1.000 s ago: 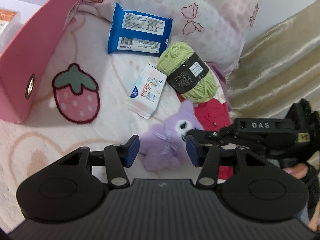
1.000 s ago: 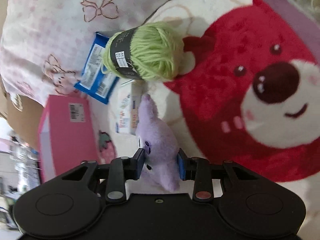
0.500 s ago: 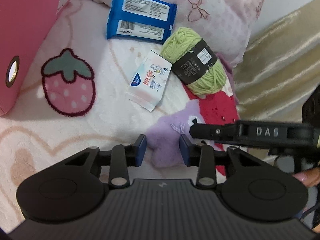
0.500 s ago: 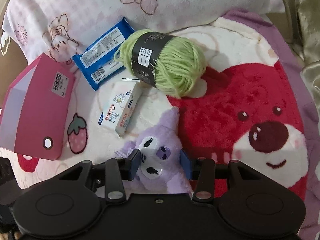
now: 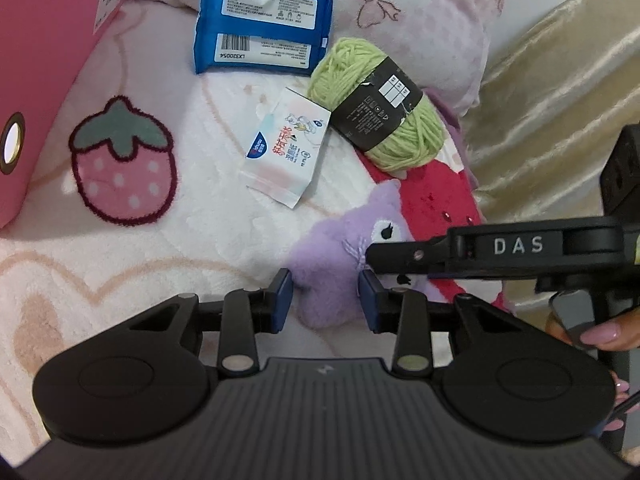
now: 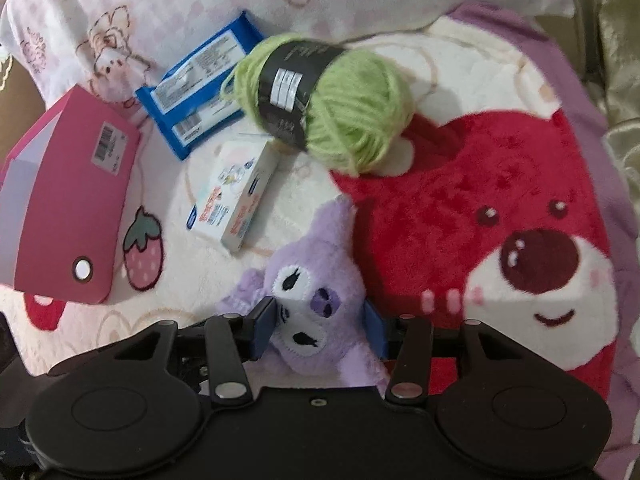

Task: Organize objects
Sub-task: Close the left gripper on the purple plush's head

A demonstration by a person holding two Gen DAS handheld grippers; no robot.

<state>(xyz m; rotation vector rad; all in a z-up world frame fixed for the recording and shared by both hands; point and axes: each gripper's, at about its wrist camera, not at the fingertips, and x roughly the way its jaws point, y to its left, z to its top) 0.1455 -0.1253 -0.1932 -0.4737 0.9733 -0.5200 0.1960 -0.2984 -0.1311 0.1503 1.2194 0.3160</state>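
Note:
A purple plush toy (image 5: 332,248) (image 6: 316,280) lies on a plush blanket, caught between both grippers. My left gripper (image 5: 324,300) is shut on its body, blue pads pressing both sides. My right gripper (image 6: 320,328) has the toy's head between its pads; its jaws are opening, but the pads still dent the fur. In the left wrist view one of the right gripper's fingers (image 5: 404,254) lies across the toy's face. Beyond it lie a green yarn ball (image 5: 416,140) (image 6: 360,120), a white tissue pack (image 5: 288,152) (image 6: 232,200) and a blue wipes pack (image 5: 260,36) (image 6: 200,92).
A pink box (image 5: 44,80) (image 6: 68,208) lies at the left, its open end facing away. A pink checked pillow (image 5: 420,20) (image 6: 160,8) bounds the far side. Gold fabric (image 5: 560,80) rises on the right. A person's hand (image 5: 600,336) holds the right gripper's handle.
My left jaws have closed in onto the toy's body. My right gripper has rolled, so the toy's face now looks up between its pads, and its jaws have widened.

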